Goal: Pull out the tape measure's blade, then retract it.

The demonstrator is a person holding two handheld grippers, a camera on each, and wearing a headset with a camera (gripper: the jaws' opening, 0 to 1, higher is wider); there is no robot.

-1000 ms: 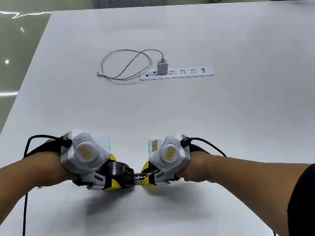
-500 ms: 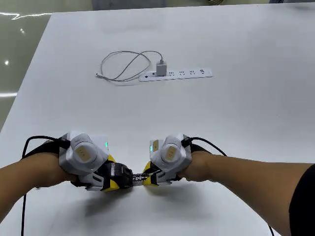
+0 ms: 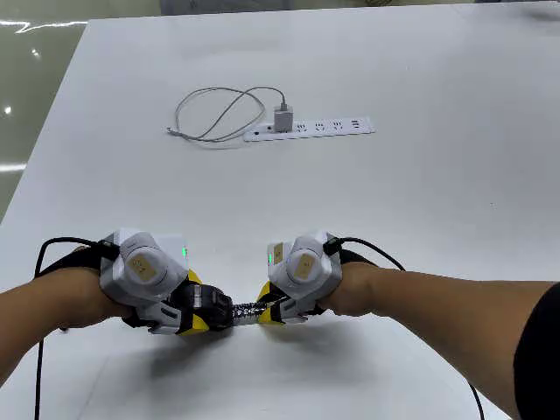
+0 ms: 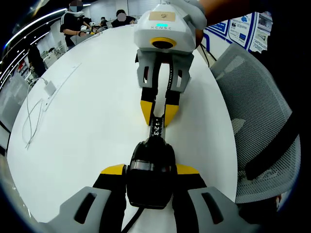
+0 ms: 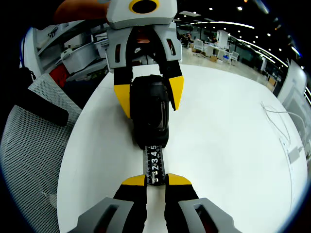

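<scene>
Our left gripper (image 4: 150,170) clamps its yellow-tipped jaws on the sides of the black tape measure (image 4: 149,182), which sits between them close to the white table (image 4: 82,126). Directly ahead of it, our right gripper (image 5: 155,180) faces it tip to tip, jaws pinched tight on the end of the blade (image 5: 154,162). We see a short numbered stretch of blade spanning the small gap between the two grippers.

Bright, even overhead light. Soft shadow lay under the left gripper (image 3: 199,306) on the matte white tabletop (image 3: 420,219); glare streaked the glossy floor (image 3: 26,87); gripper views bowed at edges.
</scene>
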